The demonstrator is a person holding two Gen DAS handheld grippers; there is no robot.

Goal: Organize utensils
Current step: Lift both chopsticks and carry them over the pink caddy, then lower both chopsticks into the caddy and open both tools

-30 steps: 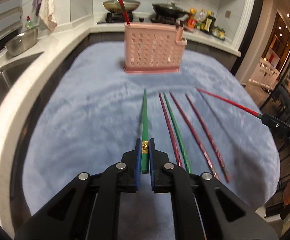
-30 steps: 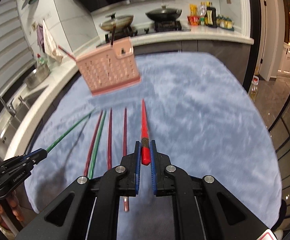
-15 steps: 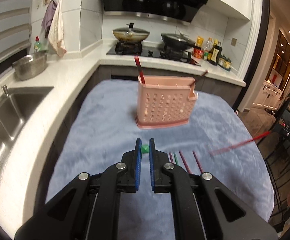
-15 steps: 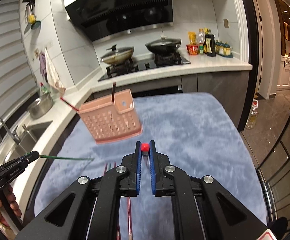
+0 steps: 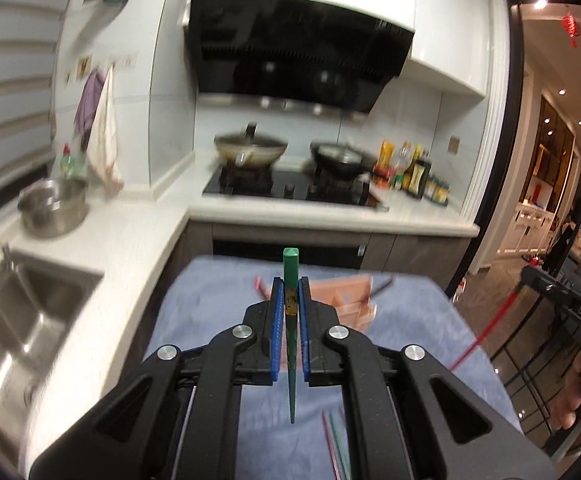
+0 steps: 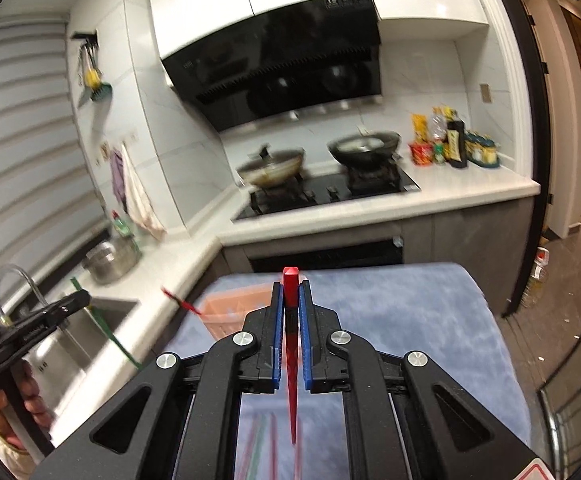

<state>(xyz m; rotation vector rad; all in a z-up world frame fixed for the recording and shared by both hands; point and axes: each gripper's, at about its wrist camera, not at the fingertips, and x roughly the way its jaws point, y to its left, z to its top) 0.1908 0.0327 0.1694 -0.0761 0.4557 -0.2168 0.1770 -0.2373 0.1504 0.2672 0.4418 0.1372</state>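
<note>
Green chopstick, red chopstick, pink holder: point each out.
green chopstick [image 5: 290,280], left wrist view, shaft just above pads.
red chopstick [image 6: 290,286], right wrist view, thick upper end.
pink holder [image 5: 350,294], left wrist view, blurred front wall.

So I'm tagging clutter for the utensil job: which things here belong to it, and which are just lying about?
Job:
left gripper, shut on green chopstick
right gripper, shut on red chopstick
pink utensil holder
chopsticks on cloth

Lying about:
woks
steel pot
sauce bottles
sink
</note>
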